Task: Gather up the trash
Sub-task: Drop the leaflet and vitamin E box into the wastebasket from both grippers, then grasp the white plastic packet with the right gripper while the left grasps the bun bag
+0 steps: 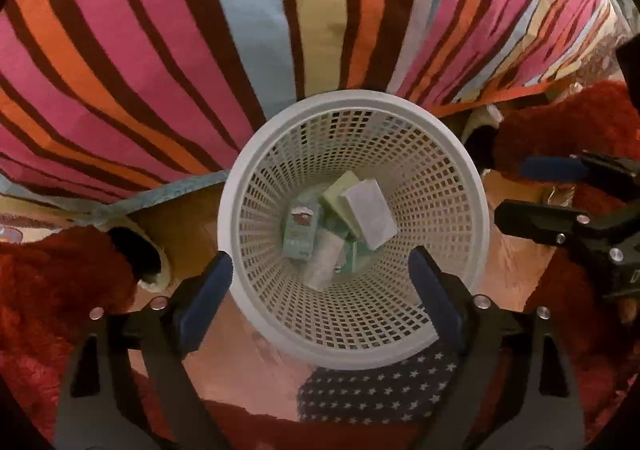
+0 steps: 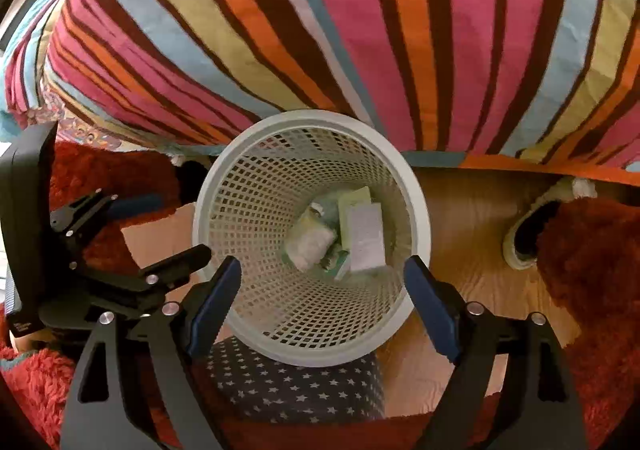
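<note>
Trash lies at the bottom of the white round plastic mesh wastebasket (image 1: 353,218): a white flat rectangular box (image 1: 370,213) leaning on a pale green flat box (image 1: 340,194), a small green-and-white printed carton (image 1: 301,230) beside them, and a crumpled white wad (image 2: 310,244) with other green scraps under it, too jumbled to tell apart. The wastebasket stands upright on the brown wooden floor (image 2: 472,234), its far rim against the hanging edge of a bed cover striped in pink, orange, brown, blue and tan (image 1: 160,50). On either side of the wastebasket a shaggy red rug (image 2: 592,270) lies on the floor, and a black slipper with a cream lining (image 2: 528,230) rests at the rug's edge. Just below the near rim of the wastebasket shows a dark fabric dotted with white stars (image 1: 372,390). Above the wastebasket's mouth the left claw (image 1: 320,298) hangs spread wide, its blue pads straddling the near rim with nothing between them. Beside it, the right claw (image 2: 322,302) is likewise spread and empty over the same rim.
</note>
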`<state>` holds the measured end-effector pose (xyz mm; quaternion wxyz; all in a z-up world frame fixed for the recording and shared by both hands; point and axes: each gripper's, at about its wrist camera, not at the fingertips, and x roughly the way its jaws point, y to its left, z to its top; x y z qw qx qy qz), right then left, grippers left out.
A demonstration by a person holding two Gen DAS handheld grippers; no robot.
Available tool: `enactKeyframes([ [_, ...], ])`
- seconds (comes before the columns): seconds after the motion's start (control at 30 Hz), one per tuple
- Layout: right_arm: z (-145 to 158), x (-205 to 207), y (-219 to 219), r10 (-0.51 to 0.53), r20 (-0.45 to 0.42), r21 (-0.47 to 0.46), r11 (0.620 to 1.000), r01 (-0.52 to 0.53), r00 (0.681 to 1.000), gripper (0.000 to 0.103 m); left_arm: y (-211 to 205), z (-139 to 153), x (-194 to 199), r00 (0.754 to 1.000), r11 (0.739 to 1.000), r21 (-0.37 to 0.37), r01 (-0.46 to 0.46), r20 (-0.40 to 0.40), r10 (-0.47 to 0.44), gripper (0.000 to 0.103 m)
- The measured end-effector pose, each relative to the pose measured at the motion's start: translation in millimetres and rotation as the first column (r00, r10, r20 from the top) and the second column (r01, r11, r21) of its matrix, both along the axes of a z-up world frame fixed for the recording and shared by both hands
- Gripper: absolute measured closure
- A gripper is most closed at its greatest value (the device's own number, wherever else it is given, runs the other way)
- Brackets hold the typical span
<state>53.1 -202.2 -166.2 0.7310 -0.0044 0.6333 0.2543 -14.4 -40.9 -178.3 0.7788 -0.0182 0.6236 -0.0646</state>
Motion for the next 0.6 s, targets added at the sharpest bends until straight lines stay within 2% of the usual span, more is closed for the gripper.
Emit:
enactKeyframes([
  [0.23,-4,1,-2,-0.010,0.004,-0.019,1.000,0.010,1.000,0.024,5,1,1,1.000,1.000,-0.017,-0.016,0.004,0.016,0.016],
  [0.37,3,-1,0,0.003,0.038,-0.037,0.999,-0.002,0.999,0.024,6,15,-1,0.998,1.000,-0.018,-0.014,0.053,0.014,0.016],
  [0.43,16,-3,0,0.020,0.071,-0.036,0.999,-0.018,0.997,0.024,10,37,-4,0.995,0.999,-0.033,-0.002,0.100,0.006,0.016],
  [0.5,36,-4,-4,0.030,0.107,0.003,1.000,-0.031,0.994,0.024,16,63,-5,0.990,0.997,-0.079,0.009,0.138,0.002,0.016],
  [0.53,56,-2,-10,0.017,0.143,0.051,0.998,-0.024,0.990,0.024,24,89,-5,0.982,0.992,-0.127,0.019,0.188,0.005,0.016],
  [0.6,85,5,-18,-0.018,0.200,0.115,0.993,-0.005,0.980,0.024,36,124,-1,0.963,0.987,-0.159,0.032,0.269,0.012,0.016],
])
